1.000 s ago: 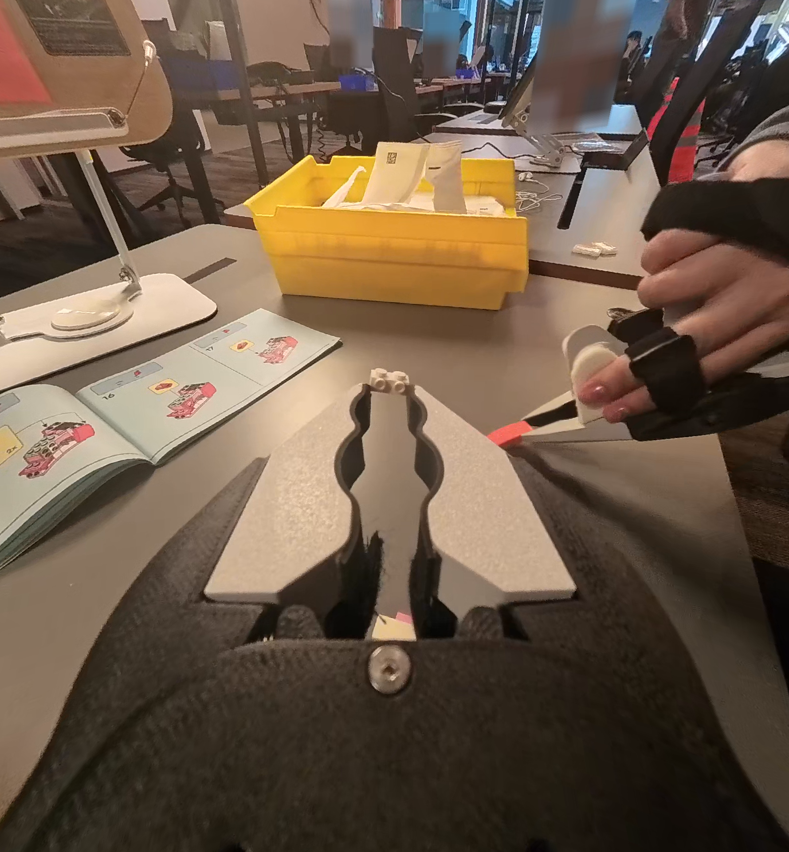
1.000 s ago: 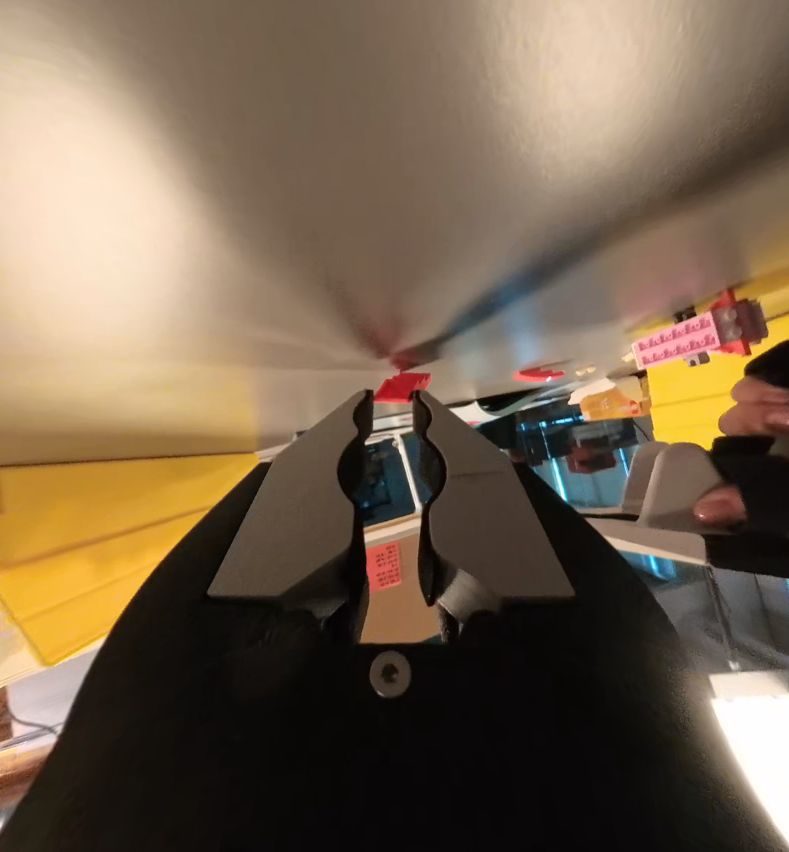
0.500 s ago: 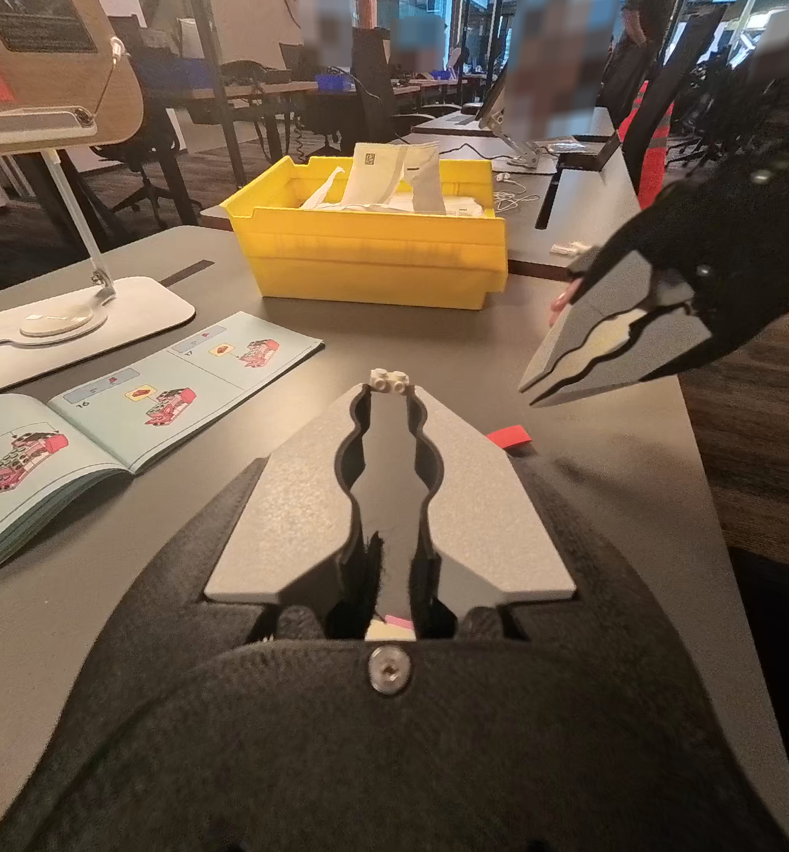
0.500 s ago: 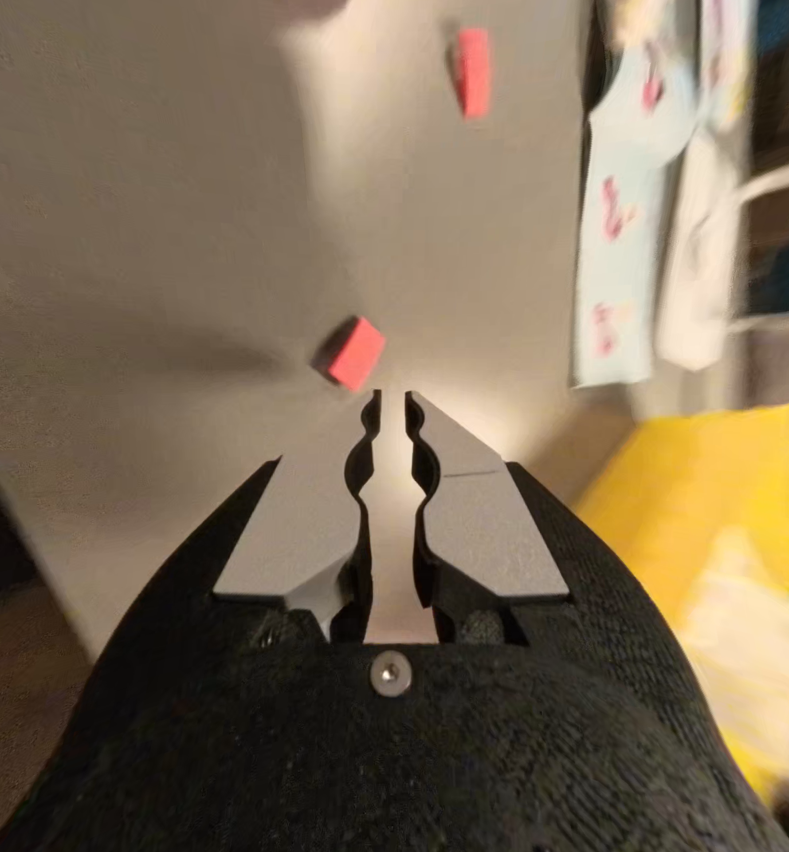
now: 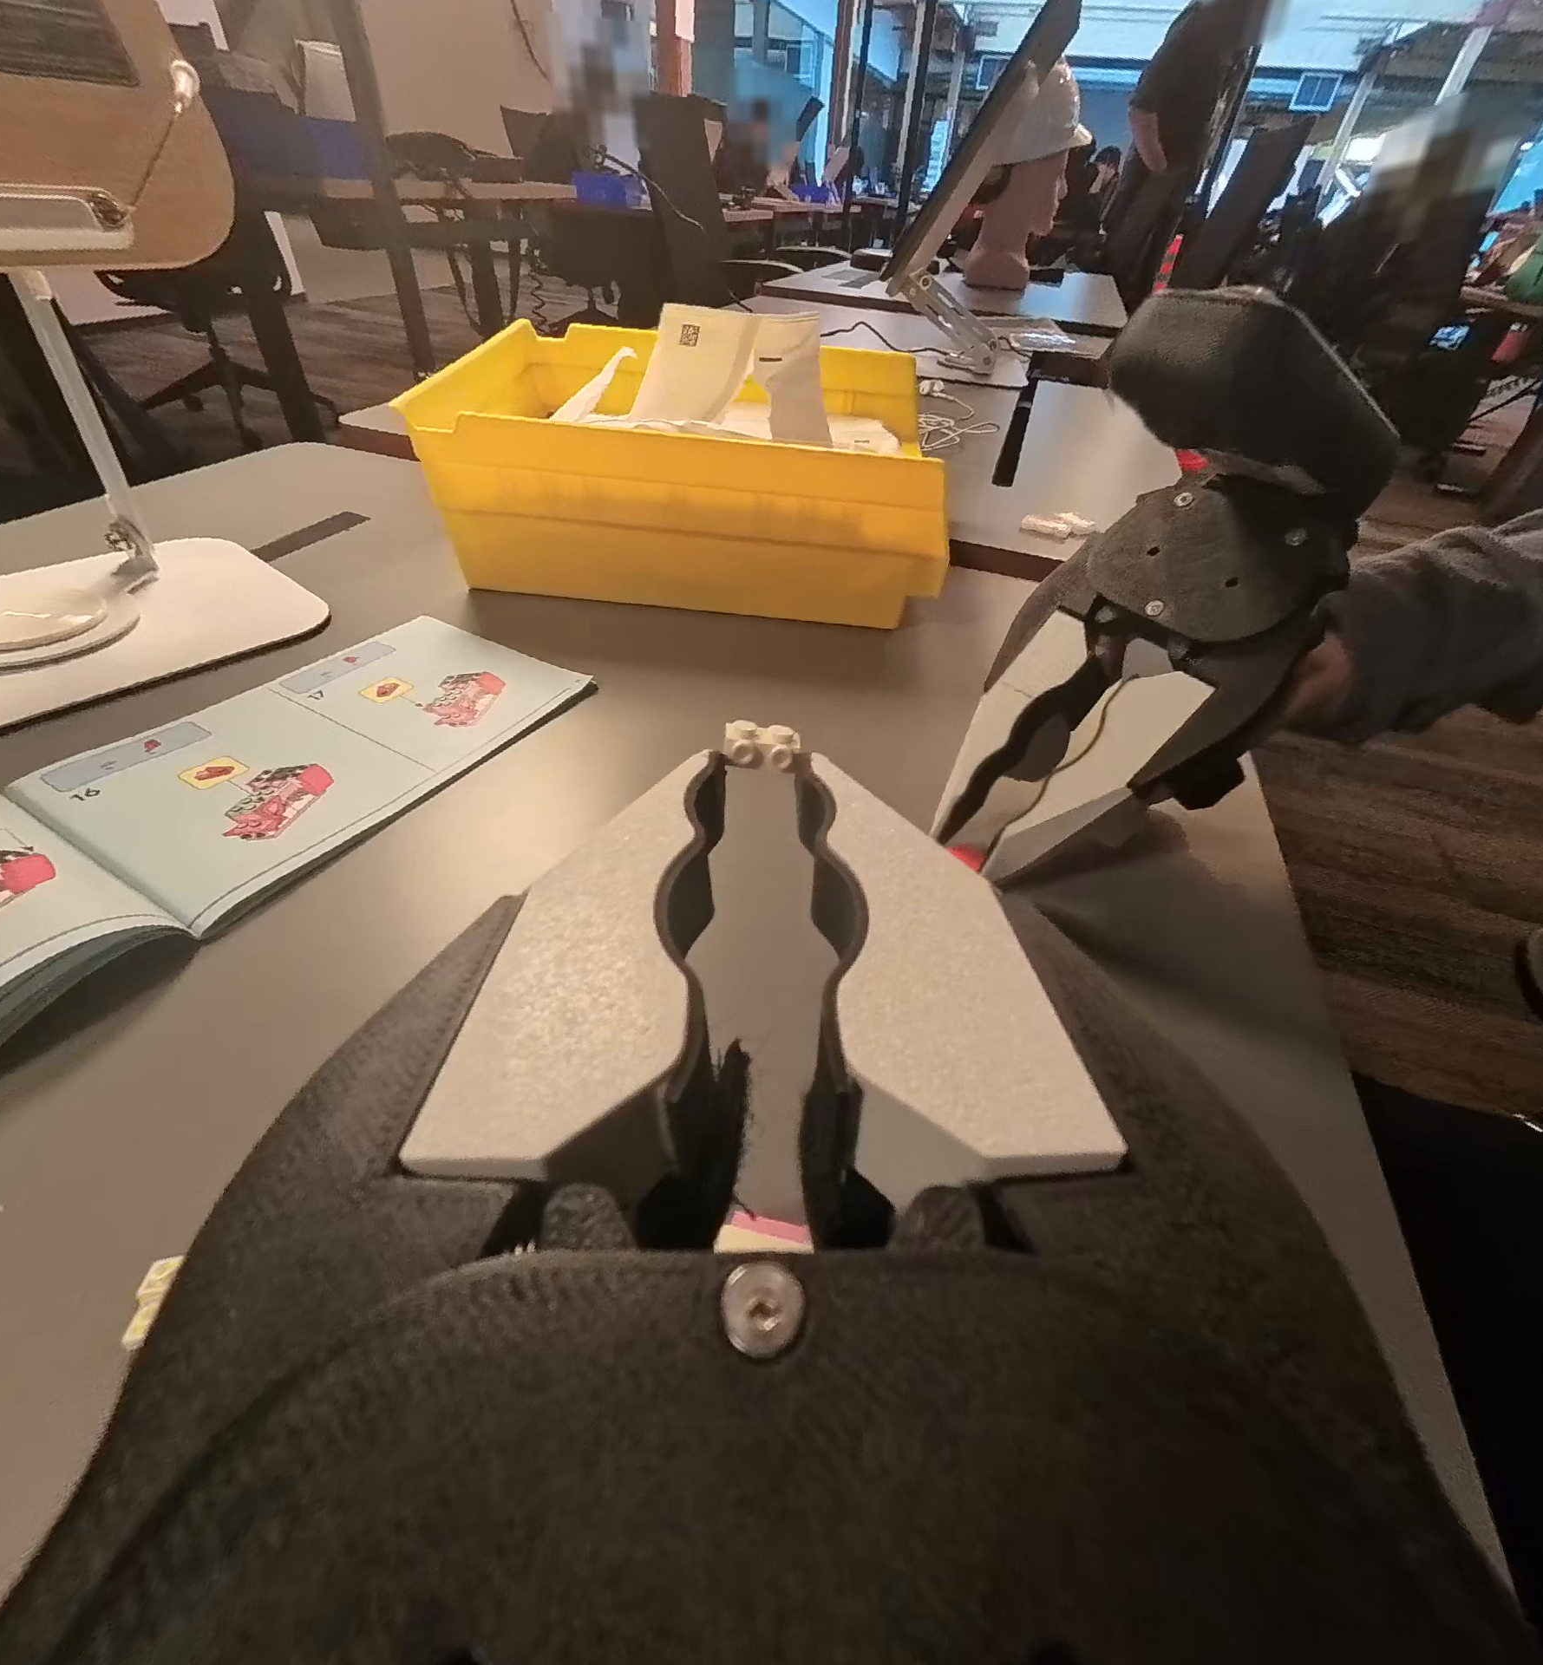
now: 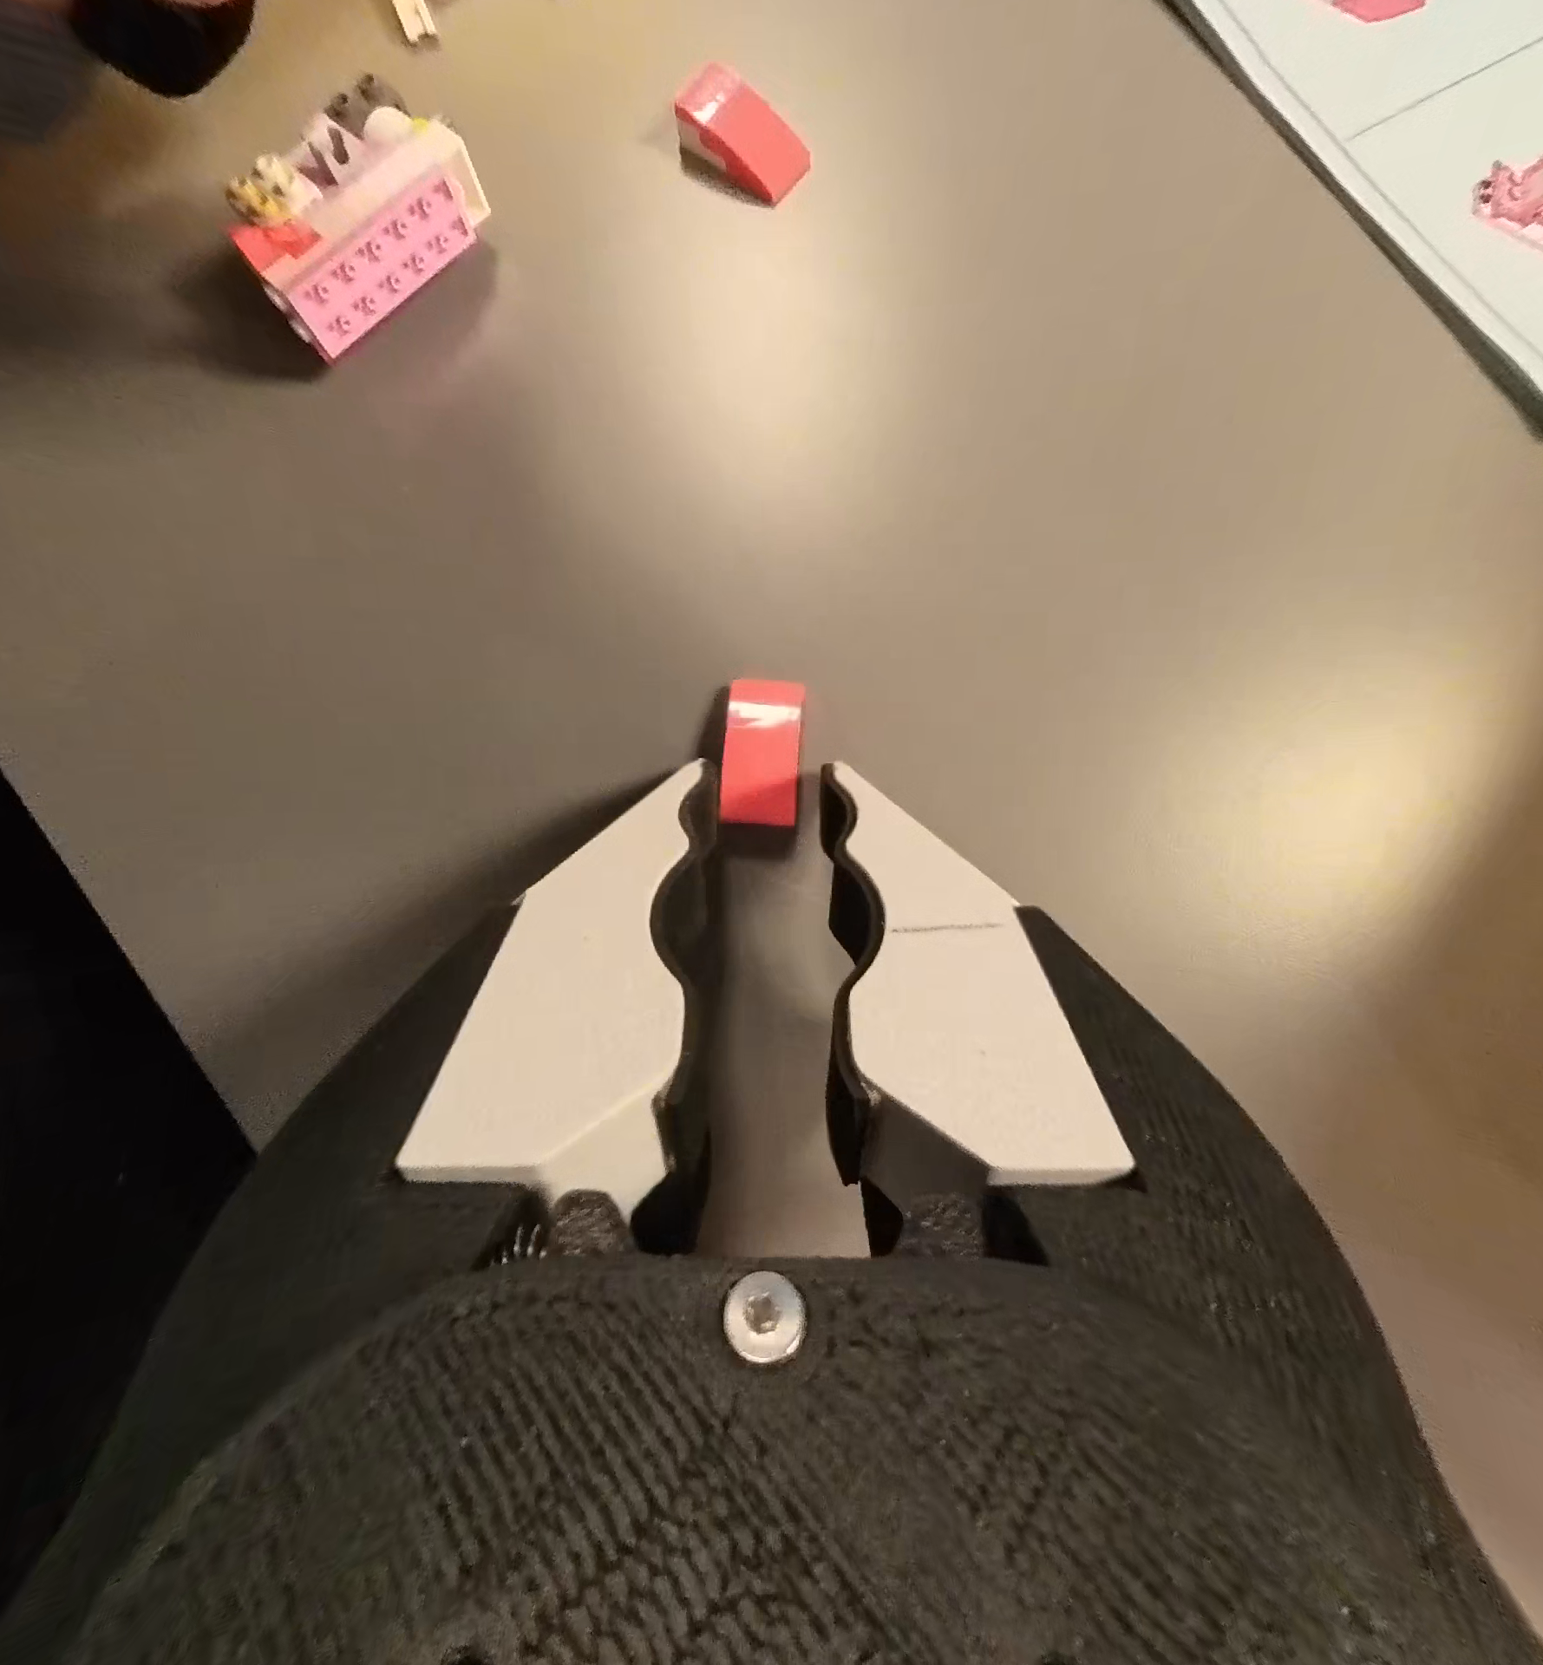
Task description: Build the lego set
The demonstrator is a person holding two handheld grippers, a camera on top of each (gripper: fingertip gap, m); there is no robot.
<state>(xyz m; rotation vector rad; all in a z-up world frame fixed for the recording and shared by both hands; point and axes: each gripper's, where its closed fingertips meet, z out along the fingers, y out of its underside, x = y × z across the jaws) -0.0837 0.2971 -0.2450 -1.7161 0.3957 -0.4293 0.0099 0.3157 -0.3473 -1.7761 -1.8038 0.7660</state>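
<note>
Pinching a small white two-stud brick (image 5: 760, 747) at the tips, the left gripper (image 5: 758, 766) sits mid-frame above the grey desk (image 5: 389, 865), fingers (image 5: 623, 946) clamped on the brick's ends. Right gripper (image 6: 763, 784) points down at the desk; fingers (image 6: 921, 910) apart, a red curved-slope brick (image 6: 760, 766) standing between them, a sliver of gap on its right side, left side close or touching, cannot tell. Same gripper shows right of centre in the left view (image 5: 970, 833).

Second red slope brick (image 6: 743, 132) lies upper centre. Partly built pink and white model (image 6: 362, 230) upper left. Open instruction booklet (image 5: 236, 793) at left; yellow bin (image 5: 677, 504) with white bags beyond. Lamp base (image 5: 119, 613) upper left.
</note>
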